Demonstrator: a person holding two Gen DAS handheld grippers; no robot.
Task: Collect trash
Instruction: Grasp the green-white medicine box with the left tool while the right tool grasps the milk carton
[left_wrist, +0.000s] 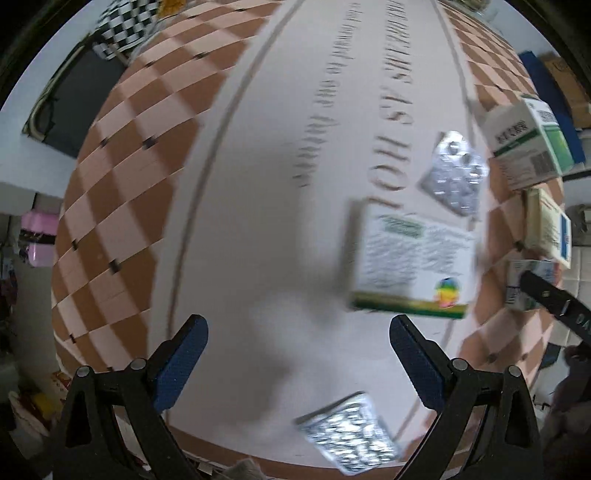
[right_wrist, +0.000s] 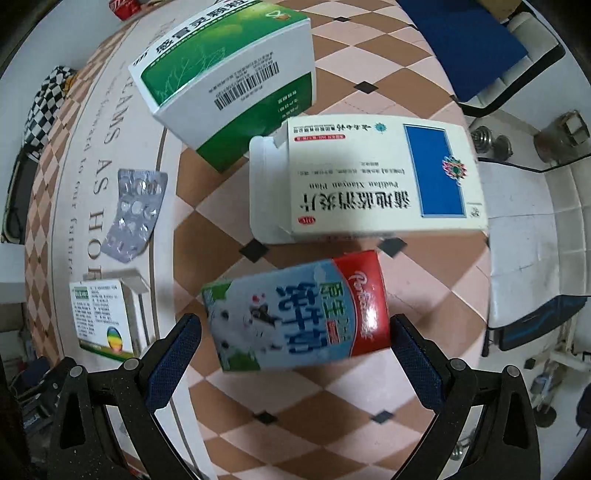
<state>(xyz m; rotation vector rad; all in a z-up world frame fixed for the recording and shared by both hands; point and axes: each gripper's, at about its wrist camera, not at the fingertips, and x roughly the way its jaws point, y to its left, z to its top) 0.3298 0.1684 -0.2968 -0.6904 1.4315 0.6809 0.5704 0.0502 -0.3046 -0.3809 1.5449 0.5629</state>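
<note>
- The right gripper (right_wrist: 295, 354) has its fingers spread wide, one on each side of the blue and red milk carton (right_wrist: 295, 314) lying on the checked worktop (right_wrist: 332, 406); no squeeze shows.
- Just past the carton lie a white and blue box (right_wrist: 369, 184) and a green box (right_wrist: 229, 81).
- The left gripper (left_wrist: 299, 354) is open wide and empty, above a foil pill sheet (left_wrist: 351, 432) and a rainbow-logo box (left_wrist: 410, 258).

Setting: domestic room, lived-in. Bench (right_wrist: 332, 66) covered with a checked pink-and-brown cloth printed with a slogan. Medicine boxes (right_wrist: 369, 177) and blister packs (right_wrist: 135, 214) scattered on it. Blue-seated chair (right_wrist: 461, 48) alongside, dumbbells (right_wrist: 491, 142) on the pale tiled floor (right_wrist: 524, 236), checkered fabric (left_wrist: 125, 33) at the far end.
</note>
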